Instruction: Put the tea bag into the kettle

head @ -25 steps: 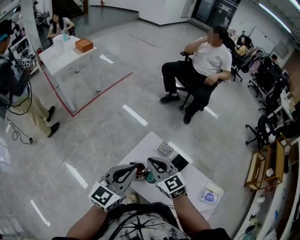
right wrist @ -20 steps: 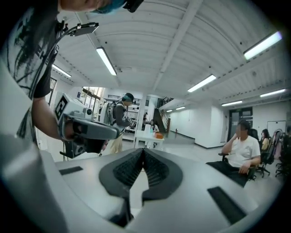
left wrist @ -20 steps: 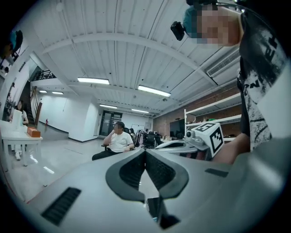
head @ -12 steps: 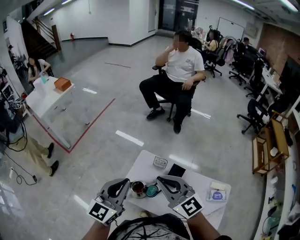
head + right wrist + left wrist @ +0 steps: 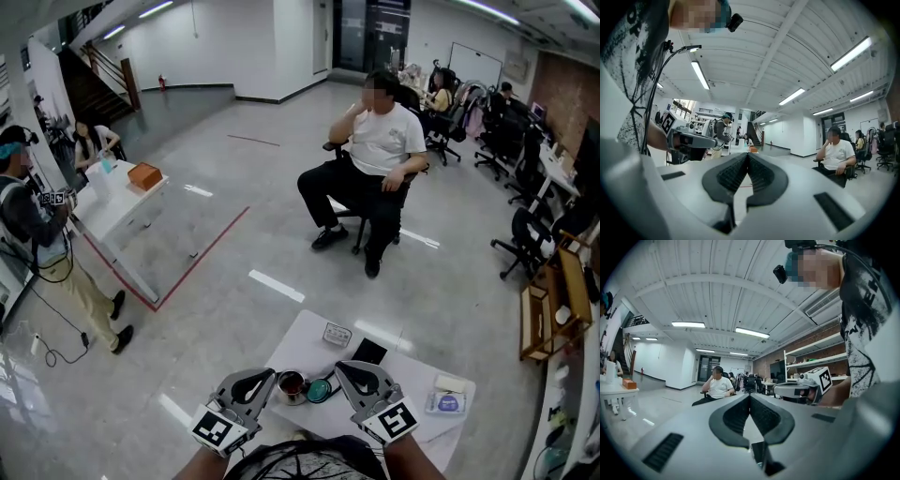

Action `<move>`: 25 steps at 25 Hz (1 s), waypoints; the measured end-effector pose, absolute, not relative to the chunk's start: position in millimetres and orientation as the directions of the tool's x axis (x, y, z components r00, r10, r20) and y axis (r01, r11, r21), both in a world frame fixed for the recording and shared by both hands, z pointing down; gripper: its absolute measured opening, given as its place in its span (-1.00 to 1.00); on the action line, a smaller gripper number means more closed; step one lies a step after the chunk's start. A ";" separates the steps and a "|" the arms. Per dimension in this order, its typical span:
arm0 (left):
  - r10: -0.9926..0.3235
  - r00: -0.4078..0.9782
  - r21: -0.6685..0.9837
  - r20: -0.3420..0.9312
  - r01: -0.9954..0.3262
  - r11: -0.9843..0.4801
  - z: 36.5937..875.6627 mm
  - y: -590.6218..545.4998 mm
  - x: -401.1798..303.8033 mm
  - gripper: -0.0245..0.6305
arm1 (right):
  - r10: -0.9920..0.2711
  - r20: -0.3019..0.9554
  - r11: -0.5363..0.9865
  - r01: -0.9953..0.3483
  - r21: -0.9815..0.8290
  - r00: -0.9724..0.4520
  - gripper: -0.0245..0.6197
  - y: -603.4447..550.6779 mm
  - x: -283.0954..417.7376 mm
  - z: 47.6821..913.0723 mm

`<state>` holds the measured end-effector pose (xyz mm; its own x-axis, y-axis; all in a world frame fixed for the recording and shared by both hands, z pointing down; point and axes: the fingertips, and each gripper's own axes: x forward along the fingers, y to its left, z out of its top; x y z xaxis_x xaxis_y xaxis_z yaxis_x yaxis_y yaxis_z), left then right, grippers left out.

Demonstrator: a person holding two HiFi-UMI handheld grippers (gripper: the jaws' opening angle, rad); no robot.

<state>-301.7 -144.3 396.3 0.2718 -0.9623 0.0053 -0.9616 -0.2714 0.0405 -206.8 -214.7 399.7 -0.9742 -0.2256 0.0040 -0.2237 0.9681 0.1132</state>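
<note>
Both were closed with nothing pinched: left gripper (image 5: 750, 396) had its jaws meeting at the tips, right gripper (image 5: 747, 154) the same. I held both level over the near side of the white table (image 5: 309, 337). The kettle (image 5: 292, 385) sat open on the table between the two gripper noses, teal lid (image 5: 322, 390) just beside it on the right. I couldn't make out the tea bag in any view.

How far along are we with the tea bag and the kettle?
Done: unclear. The kettle stands open, a teal lid beside it; its contents are too small to tell. In hand: nothing; left gripper and right gripper are shut, empty. Left: possibly the tea bag itself.
</note>
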 end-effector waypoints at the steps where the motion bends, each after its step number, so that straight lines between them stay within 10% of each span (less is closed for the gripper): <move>1: -0.963 0.270 0.040 0.006 -0.962 -0.270 397.2 -144.0 -302.7 -0.90 | -0.231 0.011 0.968 -0.229 0.101 -0.973 -0.89 -217.4 -207.7 401.7; 25: -0.975 0.220 0.035 0.011 -0.975 -0.220 394.8 -125.7 -302.0 -0.90 | -0.139 0.056 0.978 -0.128 0.164 -0.989 -0.90 -204.8 -213.0 394.6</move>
